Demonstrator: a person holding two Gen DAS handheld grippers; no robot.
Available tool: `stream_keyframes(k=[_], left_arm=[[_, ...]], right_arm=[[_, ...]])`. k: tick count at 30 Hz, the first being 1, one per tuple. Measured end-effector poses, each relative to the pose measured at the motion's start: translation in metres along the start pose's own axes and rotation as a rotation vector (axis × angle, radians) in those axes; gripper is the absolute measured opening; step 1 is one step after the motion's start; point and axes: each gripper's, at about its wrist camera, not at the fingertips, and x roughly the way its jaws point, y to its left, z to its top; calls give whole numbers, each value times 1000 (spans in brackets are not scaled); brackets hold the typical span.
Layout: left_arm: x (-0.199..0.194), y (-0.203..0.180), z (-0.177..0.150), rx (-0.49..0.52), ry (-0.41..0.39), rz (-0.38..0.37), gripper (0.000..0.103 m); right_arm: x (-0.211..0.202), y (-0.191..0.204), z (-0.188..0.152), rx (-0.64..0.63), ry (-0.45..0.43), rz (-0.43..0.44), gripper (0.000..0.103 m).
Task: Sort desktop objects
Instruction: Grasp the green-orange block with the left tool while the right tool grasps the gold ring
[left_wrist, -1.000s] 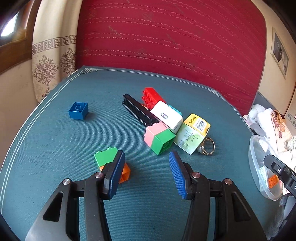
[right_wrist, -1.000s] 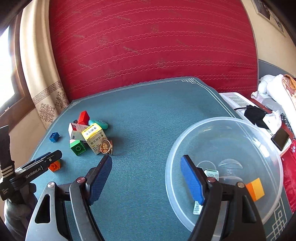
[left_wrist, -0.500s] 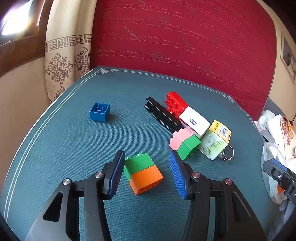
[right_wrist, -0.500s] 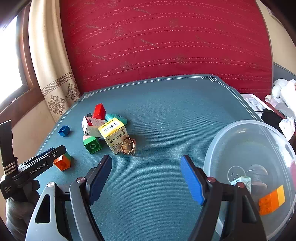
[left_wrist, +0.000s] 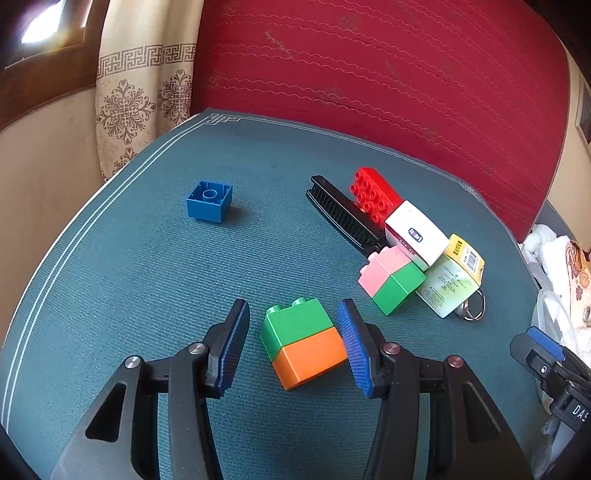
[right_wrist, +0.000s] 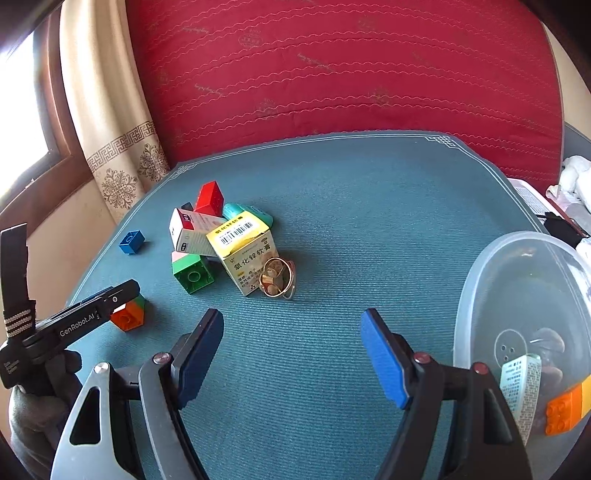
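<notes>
Objects for sorting: lying scattered on the desk (left_wrist: 129, 277), mostly toward its left half, with the bowl (right_wrist: 517, 266) waiting at the right edge and already holding an orange block (right_wrist: 565, 410) and a few small items.

Bowl: sitting light and see-through just beside the right gripper (right_wrist: 292, 314), whose jaws are hanging spread wide and gripping nothing. Risking a shove off the desk edge if swinging back carelessly.

Pile: leaning together, white box (left_wrist: 413, 232) on the comb (left_wrist: 343, 214) and red block (left_wrist: 375, 192), yellow box (left_wrist: 452, 280) propped against the pink-green block (left_wrist: 391, 280). Threatening to tumble if brushing past on the way across to the bowl.

Block pair (left_wrist: 303, 343): lying tipped on its side, green over orange, between the released jaws of the left gripper (left_wrist: 291, 306), skewed to the pads. Sitting nearer the right pad, perhaps touching it; not telling for sure. Closing now probably meaning squeezing on corners, so twisting, squirting forward, or splitting at the seam. Squaring up first looking wiser.

Blue block (left_wrist: 209, 200): resting upside down, well apart, out of harm's way.

Ring (left_wrist: 472, 312): tucked against the yellow box, thin and flat, likely slipping from any hurried pinch.
</notes>
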Motion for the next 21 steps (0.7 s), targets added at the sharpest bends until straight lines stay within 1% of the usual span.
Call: stream_keyframes(k=[3,7,9,13,14,16,17,18,19,21], left_arm=[[2,-1,0,8,10,-7,54],[11,-3,0,21,49,-21,56],[16,-5,-1,35,74,1,55],[16,-7,-2,45,67,8,53],[15,-6,-2,42,64,6,49],[14,-4,-2,30,59,-5,48],[13,-2,-3,23,56,-9,41],[13,-1,-3,15,53,-18,36],[12,0,-3,7,50,-28,34],[9,3,-3,-9,34,-45,34]], right_arm=[[4,1,0,-3,12,8,80],[12,5,1,-4,29,13,80],[15,6,2,-6,39,14,80],[21,8,7,-13,49,14,80],[22,8,7,-16,51,14,80],[24,10,9,-25,54,14,80],[25,11,10,-29,56,13,80],[27,13,11,-33,58,13,80],[29,13,11,-36,62,14,80],[33,15,14,-39,72,14,80]])
